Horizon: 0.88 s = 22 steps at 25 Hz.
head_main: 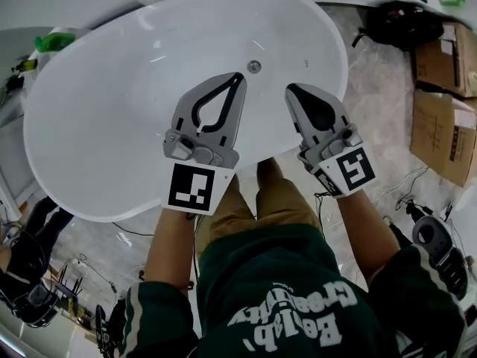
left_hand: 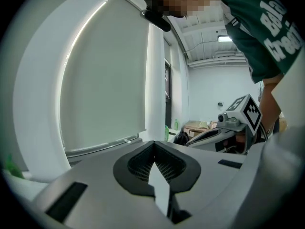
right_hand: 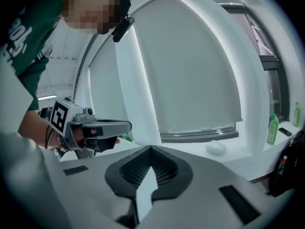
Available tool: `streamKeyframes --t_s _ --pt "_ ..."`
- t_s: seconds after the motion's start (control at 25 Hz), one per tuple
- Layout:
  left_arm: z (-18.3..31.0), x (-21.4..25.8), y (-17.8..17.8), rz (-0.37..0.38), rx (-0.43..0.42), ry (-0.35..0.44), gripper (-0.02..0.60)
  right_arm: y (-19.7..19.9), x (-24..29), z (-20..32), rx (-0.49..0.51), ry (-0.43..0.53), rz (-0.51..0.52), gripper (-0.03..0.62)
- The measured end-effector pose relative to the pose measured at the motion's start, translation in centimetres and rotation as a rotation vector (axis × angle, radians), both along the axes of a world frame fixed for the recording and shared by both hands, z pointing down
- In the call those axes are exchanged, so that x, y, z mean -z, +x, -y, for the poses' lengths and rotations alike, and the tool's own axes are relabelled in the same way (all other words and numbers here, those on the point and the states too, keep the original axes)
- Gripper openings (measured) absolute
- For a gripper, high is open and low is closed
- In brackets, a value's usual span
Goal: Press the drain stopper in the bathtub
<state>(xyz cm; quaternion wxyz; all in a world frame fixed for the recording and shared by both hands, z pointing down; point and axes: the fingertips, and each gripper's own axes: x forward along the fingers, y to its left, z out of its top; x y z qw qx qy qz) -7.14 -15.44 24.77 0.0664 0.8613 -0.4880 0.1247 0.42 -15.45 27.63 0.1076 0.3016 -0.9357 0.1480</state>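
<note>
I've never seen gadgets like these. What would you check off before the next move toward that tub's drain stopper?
1. Is the drain stopper in plain sight and uncovered: ok.
2. Is the left gripper empty, jaws together: ok.
3. Is the right gripper empty, jaws together: ok.
4. Is a gripper tip on the stopper: not ok, both sit short of it.
5. Is the stopper raised or already pressed down: cannot tell.
6. Is the bathtub bare around the stopper: ok.

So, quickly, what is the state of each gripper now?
Left gripper: tongs closed, holding nothing.
Right gripper: tongs closed, holding nothing.
</note>
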Motion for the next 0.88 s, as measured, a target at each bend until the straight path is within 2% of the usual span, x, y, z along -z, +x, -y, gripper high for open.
streamKeyframes --t_s 0.2,0.44,0.64,0.88 --pt "1.2 -5.6 -0.9 -0.062 -0.009 -0.02 0.008 -1.3 -5.4 1.2 -0.037 0.003 -0.062 0.011" --pt "-0.2 -11.6 -0.6 -0.108 -0.041 -0.06 0.008 -2.0 -10.7 1.0 -0.098 -0.009 -0.109 0.011" --pt "1.3 -17.5 0.6 -0.115 0.03 -0.124 0.008 -0.5 -17.6 1.7 -0.046 -0.052 -0.145 0.011" --pt "3.2 -24.7 2.1 -0.107 0.094 -0.123 0.008 0.5 -26.4 2.9 0.026 -0.114 -0.178 0.011"
